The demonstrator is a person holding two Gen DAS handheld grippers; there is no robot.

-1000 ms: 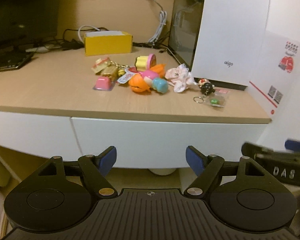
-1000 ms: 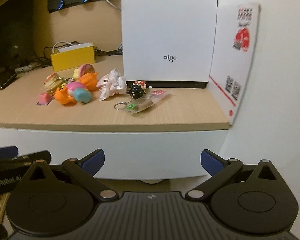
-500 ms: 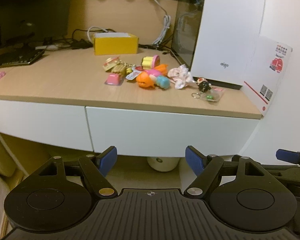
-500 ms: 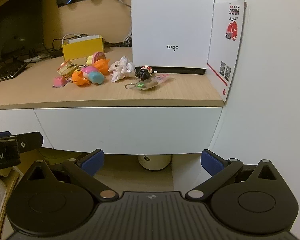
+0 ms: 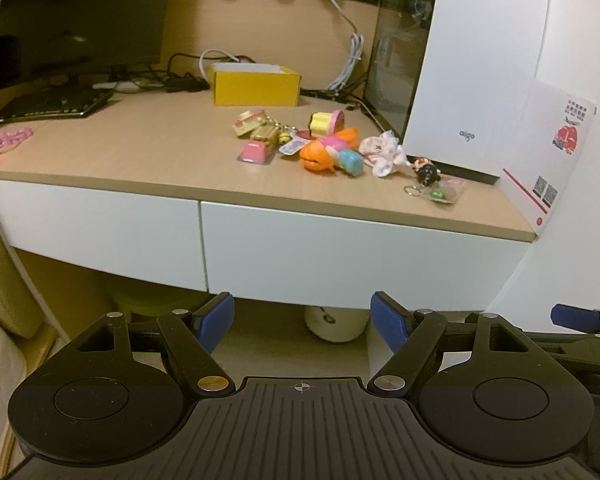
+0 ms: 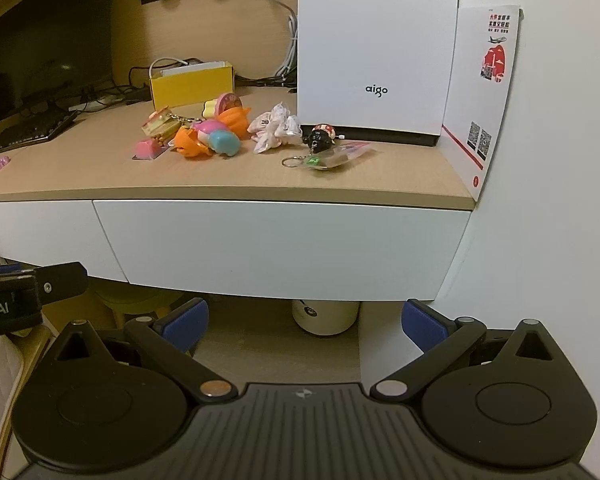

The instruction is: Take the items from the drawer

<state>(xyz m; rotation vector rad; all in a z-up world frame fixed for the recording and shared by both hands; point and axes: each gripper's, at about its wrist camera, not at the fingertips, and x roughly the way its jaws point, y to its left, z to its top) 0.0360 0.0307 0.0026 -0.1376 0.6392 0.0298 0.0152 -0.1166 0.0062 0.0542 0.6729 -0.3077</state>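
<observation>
Left gripper (image 5: 302, 322) wide open, nothing held; right gripper (image 6: 304, 326) same, jaws spread, empty. Both hang in front of and below the desk, well apart from it. Next back: white drawer (image 6: 280, 248), front flush and shut, w/ a second white front (image 5: 96, 228) to its left. Below it, a white round container (image 6: 326, 316) on the floor. On the desk top (image 5: 140, 148): cluster of small toys (image 5: 324, 148) mid, black figure keychain (image 6: 320, 140) and clear packet (image 6: 336, 158) to the right. Farther: yellow box (image 5: 256, 86), white aigo case (image 6: 376, 48), monitor (image 5: 80, 16) far left.
</observation>
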